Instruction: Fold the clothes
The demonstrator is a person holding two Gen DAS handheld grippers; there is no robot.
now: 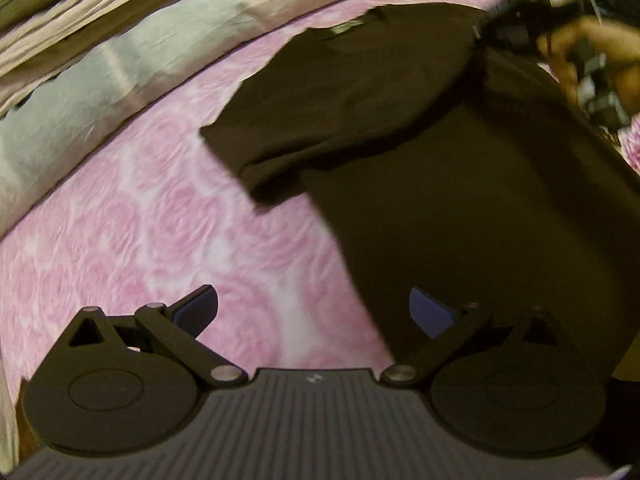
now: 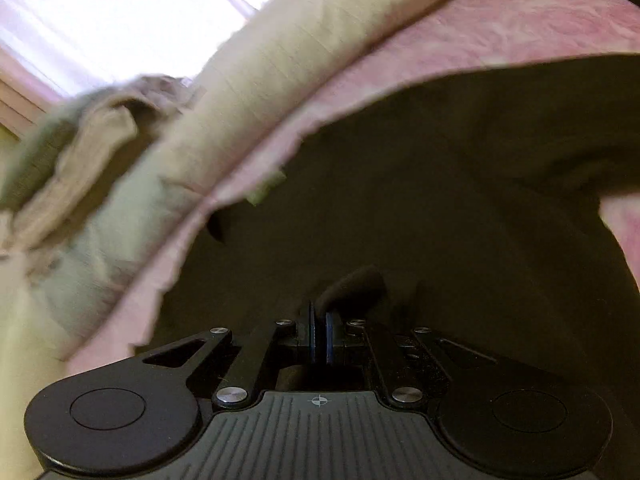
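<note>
The left gripper (image 1: 314, 312) has its fingers spread wide apart and holds nothing. Ahead of it and to its right, the black T-shirt (image 1: 400, 128) lies on the pink bedspread (image 1: 140, 240), one sleeve pointing toward the left. The right gripper (image 2: 320, 338) is closed and pinches a fold of the T-shirt (image 2: 420, 200). Beige pillows (image 2: 280, 60) lie beyond the shirt.
</note>
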